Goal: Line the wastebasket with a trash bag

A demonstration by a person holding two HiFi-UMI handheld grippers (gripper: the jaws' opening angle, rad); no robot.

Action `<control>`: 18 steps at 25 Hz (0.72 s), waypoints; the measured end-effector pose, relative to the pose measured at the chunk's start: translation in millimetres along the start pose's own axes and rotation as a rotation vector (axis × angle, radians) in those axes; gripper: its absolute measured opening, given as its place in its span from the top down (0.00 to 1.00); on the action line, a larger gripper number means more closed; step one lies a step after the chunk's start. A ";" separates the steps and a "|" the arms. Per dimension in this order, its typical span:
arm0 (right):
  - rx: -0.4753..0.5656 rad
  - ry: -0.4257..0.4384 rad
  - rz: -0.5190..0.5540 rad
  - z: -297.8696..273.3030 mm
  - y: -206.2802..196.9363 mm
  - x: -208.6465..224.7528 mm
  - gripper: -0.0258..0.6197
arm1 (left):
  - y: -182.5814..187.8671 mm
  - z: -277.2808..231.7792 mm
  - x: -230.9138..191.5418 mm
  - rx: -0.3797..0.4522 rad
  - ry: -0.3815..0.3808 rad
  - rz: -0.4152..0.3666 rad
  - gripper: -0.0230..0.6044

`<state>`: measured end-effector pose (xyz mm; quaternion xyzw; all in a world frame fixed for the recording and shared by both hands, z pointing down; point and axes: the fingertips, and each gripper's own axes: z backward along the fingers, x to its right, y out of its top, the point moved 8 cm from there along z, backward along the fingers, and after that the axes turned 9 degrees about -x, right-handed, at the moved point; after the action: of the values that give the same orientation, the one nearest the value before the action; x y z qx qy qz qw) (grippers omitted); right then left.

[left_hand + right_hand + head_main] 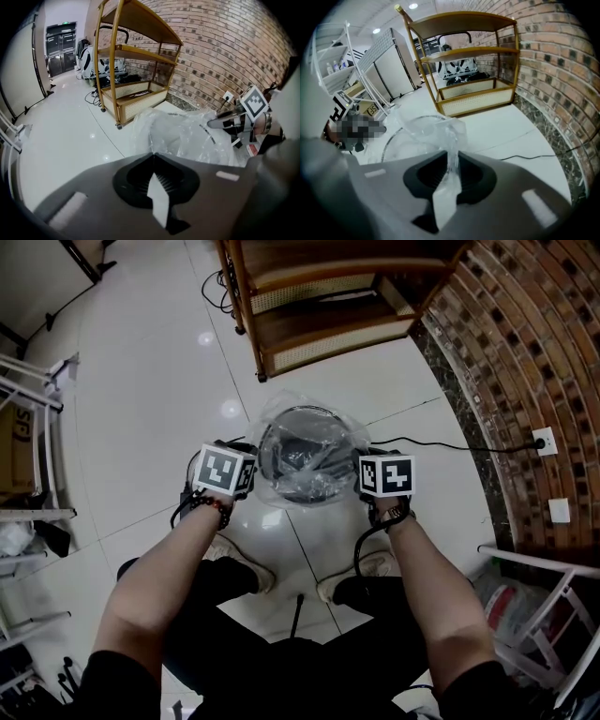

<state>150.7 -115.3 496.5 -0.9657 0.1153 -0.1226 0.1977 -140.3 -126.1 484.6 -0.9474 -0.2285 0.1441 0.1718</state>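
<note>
A dark round wastebasket stands on the white floor with a clear trash bag draped in and over it. My left gripper is at the basket's left rim and my right gripper at its right rim. In the left gripper view the jaws are shut, pinching the trash bag's edge where the film runs in between them. In the right gripper view a strip of the trash bag passes through the nearly closed jaws and is pinched there, and the wastebasket's rim shows behind it.
A wooden shelf unit stands just beyond the basket. A curved brick wall with a socket is at the right, and a black cable runs across the floor. White racks stand at the left. The person's shoes are close in front.
</note>
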 end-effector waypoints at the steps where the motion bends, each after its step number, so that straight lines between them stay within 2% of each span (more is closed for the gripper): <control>1: -0.001 -0.004 0.000 0.1 0.0 -0.5 0.88 | 2.7 0.3 2.1 0.011 -0.008 -0.002 0.96; 9: 0.021 -0.047 -0.039 15.2 -3.9 16.7 0.88 | 18.8 -7.3 32.0 0.035 -0.060 -0.082 0.96; 13: 0.008 -0.024 -0.028 11.5 -5.0 12.5 0.88 | 8.2 -4.9 17.3 0.014 -0.018 -0.043 0.96; 18: -0.012 0.012 -0.001 -0.4 -4.3 -2.6 0.82 | -6.3 5.9 -6.2 -0.010 0.030 0.012 0.96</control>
<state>148.9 -110.9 498.1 -0.9661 0.1166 -0.1281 0.1913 -150.1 -122.3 483.0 -0.9516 -0.2211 0.1297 0.1697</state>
